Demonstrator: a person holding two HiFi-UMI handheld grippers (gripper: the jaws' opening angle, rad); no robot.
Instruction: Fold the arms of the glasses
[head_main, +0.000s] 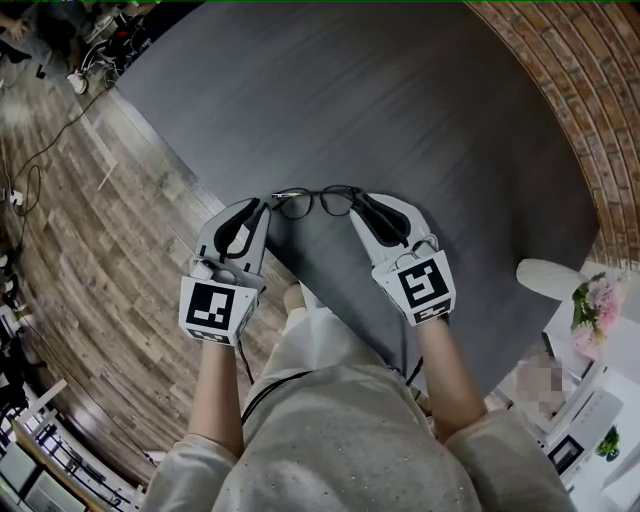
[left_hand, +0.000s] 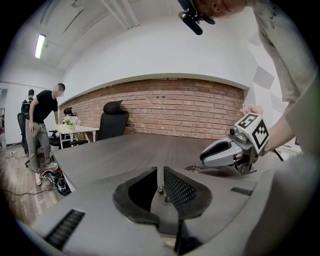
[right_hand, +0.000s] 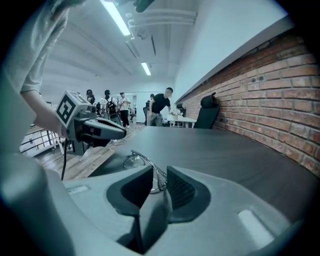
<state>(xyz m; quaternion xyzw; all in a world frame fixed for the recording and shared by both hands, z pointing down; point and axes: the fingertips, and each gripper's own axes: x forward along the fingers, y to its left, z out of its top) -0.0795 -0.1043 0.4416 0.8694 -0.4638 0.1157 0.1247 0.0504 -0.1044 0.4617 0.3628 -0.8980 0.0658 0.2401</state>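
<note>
Thin dark-rimmed glasses (head_main: 318, 200) are held just above the dark grey table (head_main: 400, 110), lenses side by side between my two grippers. My left gripper (head_main: 268, 205) has its jaws closed to a narrow slit on the frame's left end; in the left gripper view the small metal hinge (left_hand: 161, 190) sits pinched between them (left_hand: 160, 172). My right gripper (head_main: 355, 200) is at the frame's right end. In the right gripper view its jaws (right_hand: 160, 172) stand apart, and the wire rim and arm of the glasses (right_hand: 145, 162) pass loosely between them without the pads pressing.
The table's near-left edge (head_main: 200, 180) runs diagonally beside a wooden floor (head_main: 90, 220). A brick wall (head_main: 590, 110) curves round the far right. Pink flowers (head_main: 598, 300) stand at the right. A black office chair (left_hand: 112, 120) and a standing person (left_hand: 42, 125) are beyond the table.
</note>
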